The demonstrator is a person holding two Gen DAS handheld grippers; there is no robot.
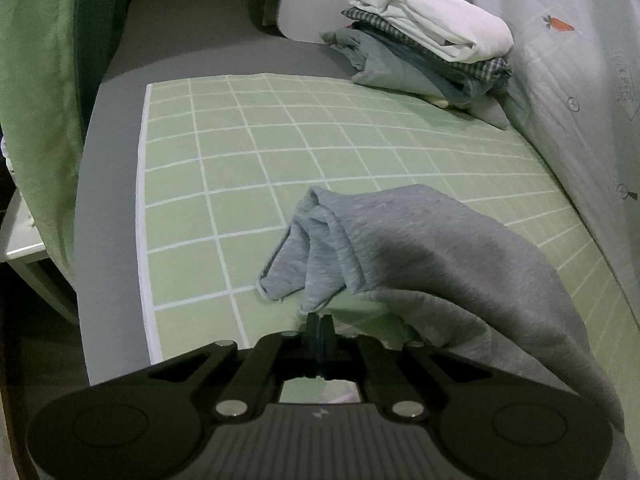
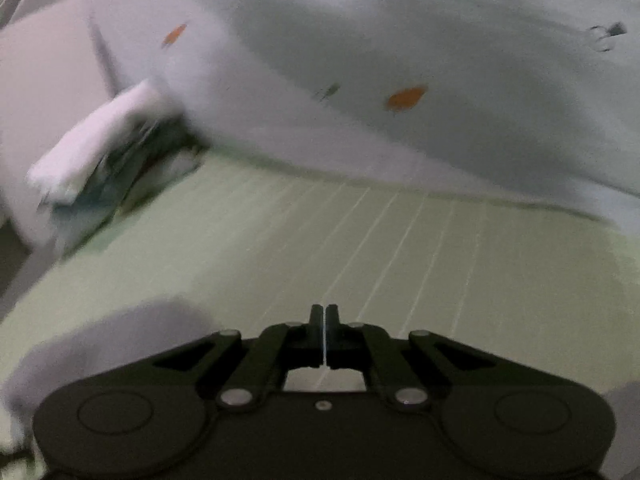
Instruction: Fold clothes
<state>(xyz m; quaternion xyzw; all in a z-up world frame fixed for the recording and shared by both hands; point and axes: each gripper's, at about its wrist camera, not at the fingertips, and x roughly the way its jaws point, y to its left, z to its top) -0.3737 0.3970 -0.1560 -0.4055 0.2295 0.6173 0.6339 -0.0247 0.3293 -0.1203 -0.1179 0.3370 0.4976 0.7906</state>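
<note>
The left gripper [image 1: 319, 322] has its fingers pressed together, pinching the near edge of a grey garment [image 1: 420, 256] that drapes over the green checked mat [image 1: 240, 168], lifted toward the right. At the mat's far right corner sits a stack of folded clothes [image 1: 428, 40], with a pale quilt [image 1: 568, 80] alongside. The right gripper [image 2: 324, 316] hovers above the mat, fingers closed with only a sliver between, holding nothing visible.
</note>
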